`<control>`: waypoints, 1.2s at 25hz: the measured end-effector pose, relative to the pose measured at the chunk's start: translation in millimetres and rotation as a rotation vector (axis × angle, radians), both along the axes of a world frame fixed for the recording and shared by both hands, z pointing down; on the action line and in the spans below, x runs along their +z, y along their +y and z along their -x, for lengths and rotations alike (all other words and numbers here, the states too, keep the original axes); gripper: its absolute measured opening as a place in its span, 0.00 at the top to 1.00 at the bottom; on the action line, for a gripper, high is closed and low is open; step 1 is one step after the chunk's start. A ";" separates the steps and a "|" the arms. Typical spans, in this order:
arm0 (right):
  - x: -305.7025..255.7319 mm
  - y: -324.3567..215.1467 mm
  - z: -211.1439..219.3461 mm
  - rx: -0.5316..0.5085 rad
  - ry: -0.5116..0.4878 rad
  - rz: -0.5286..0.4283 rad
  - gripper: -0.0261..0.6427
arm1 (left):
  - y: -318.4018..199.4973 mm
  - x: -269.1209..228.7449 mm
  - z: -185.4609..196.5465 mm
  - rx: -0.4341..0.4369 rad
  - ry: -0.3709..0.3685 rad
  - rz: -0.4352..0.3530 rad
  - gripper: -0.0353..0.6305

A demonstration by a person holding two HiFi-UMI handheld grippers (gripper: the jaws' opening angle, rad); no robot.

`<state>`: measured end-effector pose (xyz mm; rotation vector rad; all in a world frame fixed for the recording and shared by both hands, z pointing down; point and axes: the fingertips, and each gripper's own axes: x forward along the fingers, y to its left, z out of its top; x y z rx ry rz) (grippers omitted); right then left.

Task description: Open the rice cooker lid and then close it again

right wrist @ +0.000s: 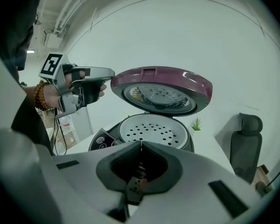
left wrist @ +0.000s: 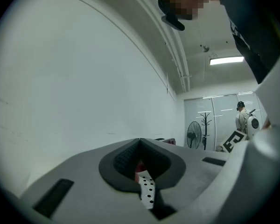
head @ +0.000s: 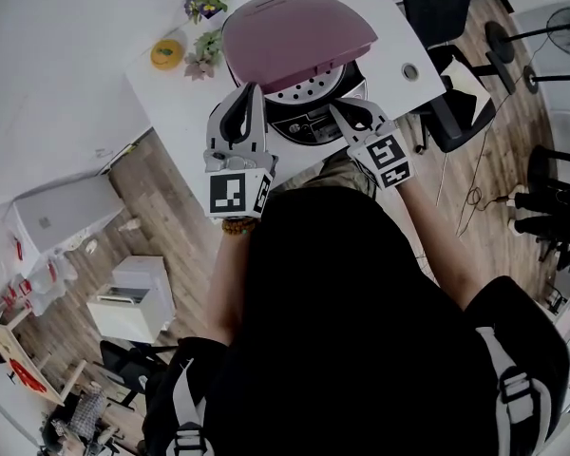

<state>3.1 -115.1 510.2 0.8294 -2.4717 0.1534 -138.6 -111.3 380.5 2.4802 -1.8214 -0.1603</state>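
Currently the rice cooker [head: 309,114] stands at the near edge of the white table [head: 399,36], directly in front of the person; its pink lid [head: 294,36] is tilted up on the rear hinge, well clear of the body, with the underside facing the person. Inside the open body sits a white perforated steamer tray [right wrist: 152,131]; a dark control panel [right wrist: 101,140] occupies the front face of the cooker.

Left gripper [head: 254,89]: jaws fully together, with nothing clamped between them; the joined tips sit under the front rim of the lid and appear to touch it, as the right gripper view confirms; the gripper points roughly level; its own view faces mostly the bare wall and ceiling.

Right gripper [head: 338,110]: jaws likewise together and empty; it points down at the front right of the cooker body, close to it; contact cannot be determined.

Toward the far left corner of the table are two small potted plants [head: 207,4] and an orange object [head: 166,53], well apart from the cooker; a dark office chair [head: 442,3] stands beyond the right edge of the table; a pedestal fan [head: 551,36] stands on the floor further right.
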 end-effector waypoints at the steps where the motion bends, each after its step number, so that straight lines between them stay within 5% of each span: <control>1: 0.2 0.3 -0.1 0.000 0.001 0.004 0.92 | 2.2 -0.1 -0.9 0.004 -0.004 -0.004 0.91; 30: -0.2 -2.6 0.7 0.019 -0.018 0.030 0.92 | -0.8 16.1 -2.2 0.034 -0.026 0.048 0.91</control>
